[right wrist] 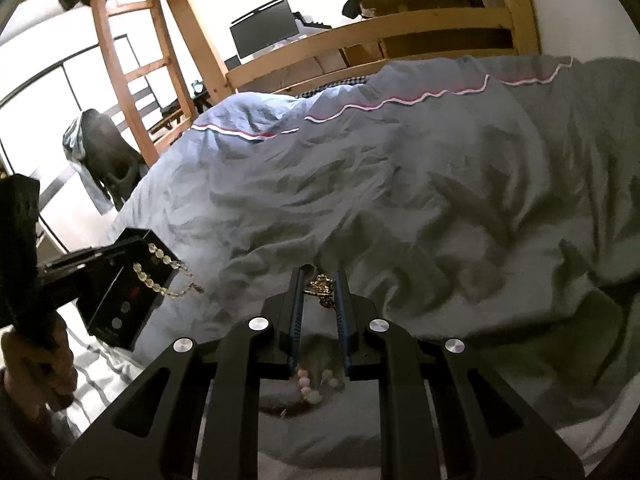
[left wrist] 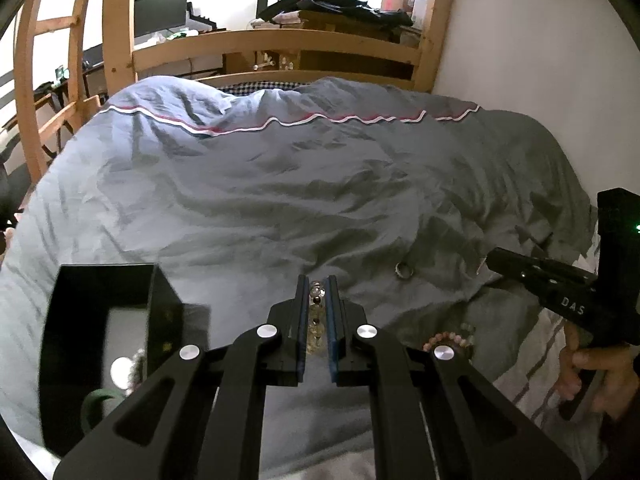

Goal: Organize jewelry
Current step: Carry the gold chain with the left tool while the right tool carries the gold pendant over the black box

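Left gripper [left wrist: 316, 292] fingers clenched on clear bead bracelet [right wrist: 160, 268], dangling at frame left beside black box [left wrist: 100, 320]; right gripper [right wrist: 320, 280] fingers grasping gold chain [right wrist: 322, 286] above bed [left wrist: 280, 184]

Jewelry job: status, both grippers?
Left gripper shut on clear-bead bracelet. Right gripper shut on gold chain. Ring, pink bead bracelet loose on duvet. Nothing blocking.

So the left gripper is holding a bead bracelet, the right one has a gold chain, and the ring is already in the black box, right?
Nearly. The ring is not in the black box; the left wrist view shows it lying on the grey duvet, off to the right of the box. The rest holds: the left gripper pinches a bead bracelet, and the right gripper holds a gold chain.
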